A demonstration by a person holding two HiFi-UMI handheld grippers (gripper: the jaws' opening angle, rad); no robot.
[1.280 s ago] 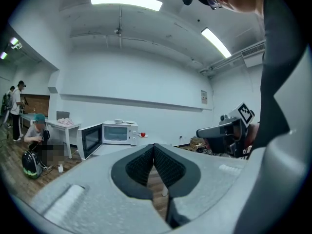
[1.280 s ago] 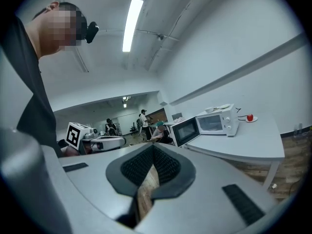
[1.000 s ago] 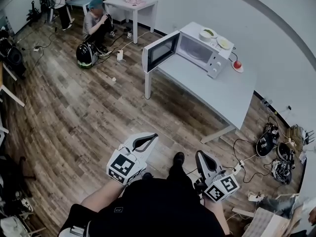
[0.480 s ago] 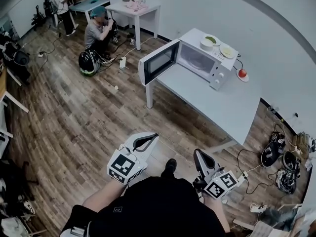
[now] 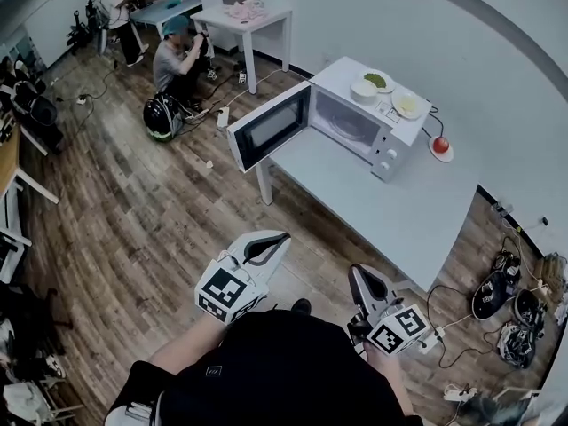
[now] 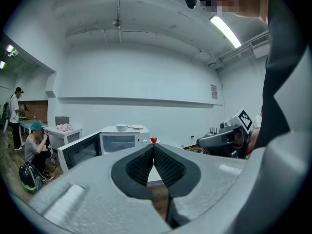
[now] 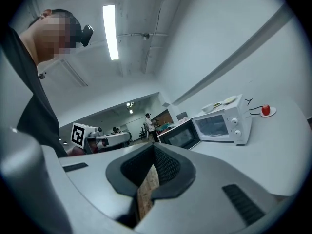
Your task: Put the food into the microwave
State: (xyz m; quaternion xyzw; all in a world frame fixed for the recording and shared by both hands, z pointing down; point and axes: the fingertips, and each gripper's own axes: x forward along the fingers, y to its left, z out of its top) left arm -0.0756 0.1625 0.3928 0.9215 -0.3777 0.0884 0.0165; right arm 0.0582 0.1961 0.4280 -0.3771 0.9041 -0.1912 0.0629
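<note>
The food sits on top of the white box-shaped microwave [image 5: 383,140]: one white round bowl [image 5: 364,88], one white plate with green food [image 5: 379,80] and one white plate with pale yellow food [image 5: 408,105]. One red round fruit [image 5: 440,145] lies on the grey table [image 5: 399,211] beside it. The dishes look stiff, smooth, breakable and probably light, so they are best pinched at a rim and kept level. The microwave's door [image 5: 266,128] stands open. The left gripper [image 5: 282,236] and right gripper [image 5: 355,272] are closed, empty and well apart from the dishes.
</note>
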